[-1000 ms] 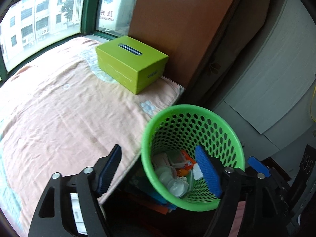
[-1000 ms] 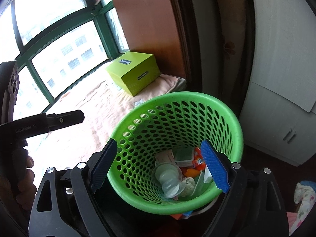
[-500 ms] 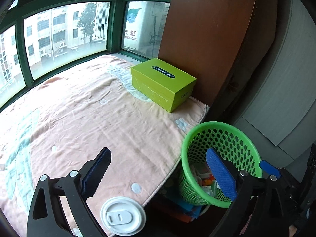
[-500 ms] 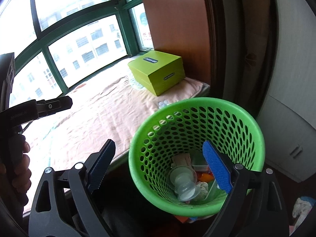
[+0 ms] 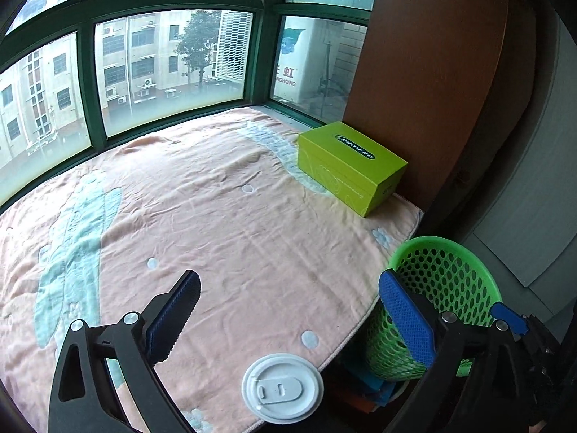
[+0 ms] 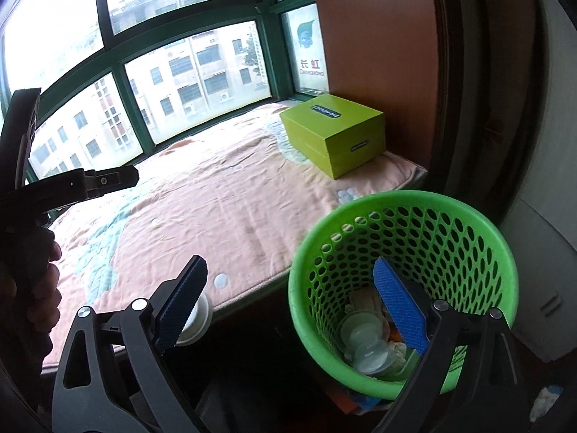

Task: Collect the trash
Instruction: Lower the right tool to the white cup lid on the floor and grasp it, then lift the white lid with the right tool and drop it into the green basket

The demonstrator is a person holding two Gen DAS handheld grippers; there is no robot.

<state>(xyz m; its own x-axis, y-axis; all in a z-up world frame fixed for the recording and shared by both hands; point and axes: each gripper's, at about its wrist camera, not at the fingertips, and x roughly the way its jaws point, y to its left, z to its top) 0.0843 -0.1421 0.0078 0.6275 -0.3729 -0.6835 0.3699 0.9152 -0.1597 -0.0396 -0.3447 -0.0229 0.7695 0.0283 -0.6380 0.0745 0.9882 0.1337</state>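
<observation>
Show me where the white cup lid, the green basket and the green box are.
cup lid point(image 5: 282, 393), left wrist view, top face.
basket point(image 6: 404, 198), right wrist view, far rim.
box point(image 5: 355, 149), left wrist view, top face.

left gripper point(image 5: 288, 319) jaws wide, empty, right gripper point(image 6: 288, 297) jaws just opening, empty, both angled downward

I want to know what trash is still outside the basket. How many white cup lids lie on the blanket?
1. The white cup lid lies at the near edge of the blanket, left of the green basket. Others may be out of view.
</observation>
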